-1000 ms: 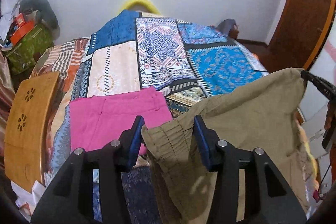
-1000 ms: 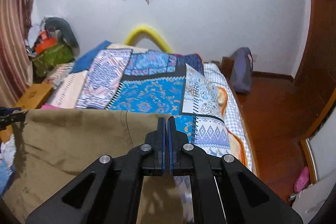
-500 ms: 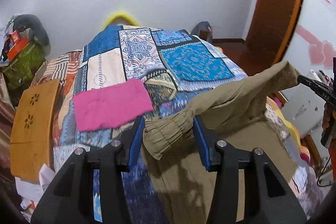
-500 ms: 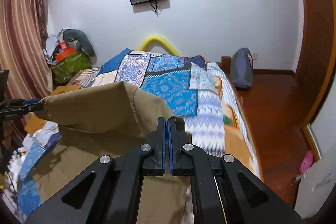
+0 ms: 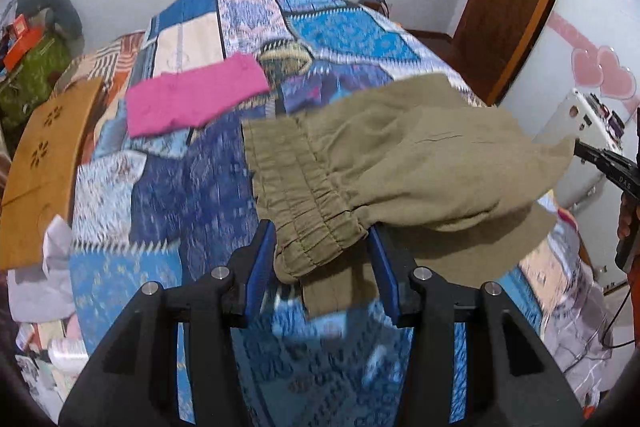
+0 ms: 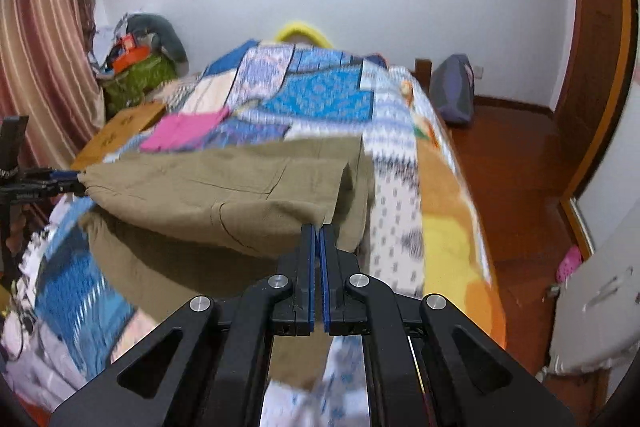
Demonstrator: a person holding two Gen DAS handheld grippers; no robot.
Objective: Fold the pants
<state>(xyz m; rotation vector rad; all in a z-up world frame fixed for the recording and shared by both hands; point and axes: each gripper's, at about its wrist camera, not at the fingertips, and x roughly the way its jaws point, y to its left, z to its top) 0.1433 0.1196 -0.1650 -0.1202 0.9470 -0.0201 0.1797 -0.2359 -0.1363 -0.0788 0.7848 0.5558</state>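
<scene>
Olive pants (image 5: 400, 163) stretched mid-frame over patchwork bed (image 5: 192, 187); left gripper (image 5: 322, 251) fingers grasping elastic waistband, right gripper (image 6: 319, 227) fingers clenched on opposite corner; pink cloth (image 5: 196, 95) upper left.

Bedspread (image 5: 328, 359) motion-blurred — pants (image 6: 296, 363) partly hidden behind gripper.

Olive-khaki pants (image 5: 400, 163), elasticated gathered waistband at one end; fabric doubled over itself, upper layer raised and spread flat above the lower layer; lower portion resting on the patterned bedspread (image 5: 192, 195).
</scene>
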